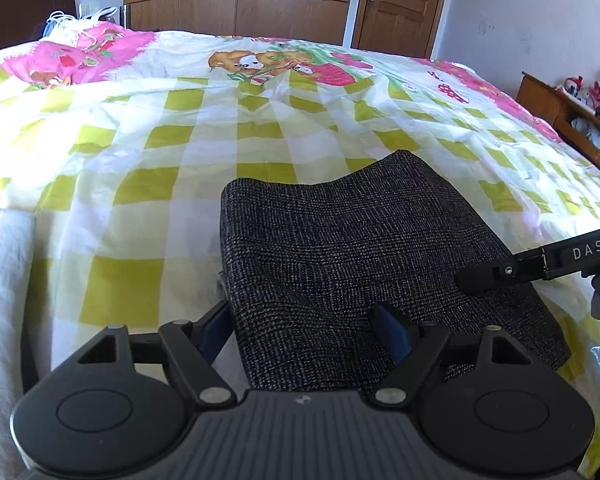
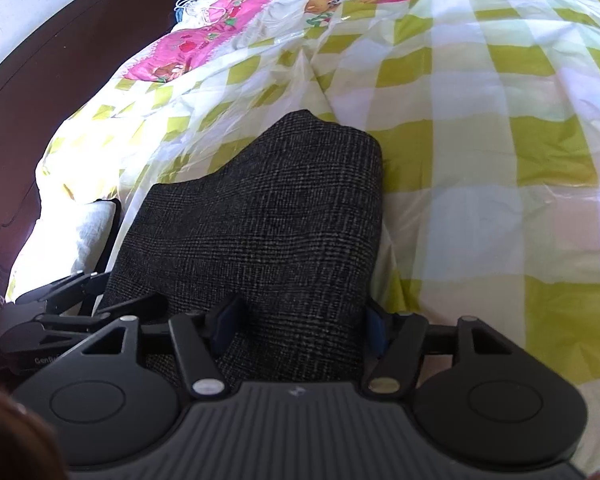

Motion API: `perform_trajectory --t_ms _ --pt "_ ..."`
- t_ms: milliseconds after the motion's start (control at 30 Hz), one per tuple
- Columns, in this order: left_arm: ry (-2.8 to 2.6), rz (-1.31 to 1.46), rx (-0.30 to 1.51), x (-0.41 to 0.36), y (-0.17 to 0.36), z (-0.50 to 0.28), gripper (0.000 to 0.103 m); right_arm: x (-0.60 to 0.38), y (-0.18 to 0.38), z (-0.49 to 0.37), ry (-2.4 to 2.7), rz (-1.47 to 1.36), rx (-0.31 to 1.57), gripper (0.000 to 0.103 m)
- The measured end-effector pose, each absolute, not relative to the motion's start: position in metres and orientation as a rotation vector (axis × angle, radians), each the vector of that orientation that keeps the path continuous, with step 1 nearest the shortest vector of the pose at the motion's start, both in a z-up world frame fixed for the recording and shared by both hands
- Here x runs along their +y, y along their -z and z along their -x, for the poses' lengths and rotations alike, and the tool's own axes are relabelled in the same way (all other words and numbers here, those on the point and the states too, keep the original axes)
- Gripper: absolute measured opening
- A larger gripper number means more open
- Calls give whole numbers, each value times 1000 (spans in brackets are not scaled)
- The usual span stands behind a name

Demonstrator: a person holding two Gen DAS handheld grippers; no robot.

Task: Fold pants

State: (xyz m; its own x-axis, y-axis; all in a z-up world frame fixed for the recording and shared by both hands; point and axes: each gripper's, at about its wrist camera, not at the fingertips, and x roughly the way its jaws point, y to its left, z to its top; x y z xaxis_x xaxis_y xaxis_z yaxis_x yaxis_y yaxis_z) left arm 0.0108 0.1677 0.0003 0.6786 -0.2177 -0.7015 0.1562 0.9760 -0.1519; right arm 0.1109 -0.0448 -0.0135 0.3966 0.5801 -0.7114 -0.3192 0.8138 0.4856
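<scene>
folded pants (image 1: 352,248) near the bed's (image 1: 148,152) front edge; left gripper (image 1: 304,332) and right gripper (image 2: 298,324) fingers spread, astride cloth. next, probably: pinch, fold again.

You have strong daylight across the bedspread (image 1: 148,128), blown out to glare left of the left claw (image 1: 304,328) and up-left of the right claw (image 2: 300,328). Both views bow heavily at the rims, with dark vignetted corners. The pants (image 2: 260,216) weave stays sharp; far edges soften.
</scene>
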Motion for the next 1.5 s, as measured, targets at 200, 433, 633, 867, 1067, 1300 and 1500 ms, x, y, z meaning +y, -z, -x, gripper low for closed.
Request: perform_trajectory --t_ms 200,433,633,867,1067,1300,1500 --pt "271 184 806 181 9 -10 92 -52 13 -109 -601 -277 1008 60" --pt "335 257 810 187 17 -15 95 -52 19 -114 -637 -309 1021 65" --pt "336 216 818 177 17 -21 95 -37 24 -118 -599 -308 1004 66" --pt "316 172 832 170 17 -21 97 -28 11 -112 -591 -200 1001 54" --pt "281 117 836 159 14 -22 97 -17 1 -103 -588 -74 971 46" --pt "256 61 809 149 7 -15 92 -18 -5 -93 -587 -22 951 40" --pt "251 49 794 143 2 -12 86 -19 -9 -85 -576 -5 948 37"
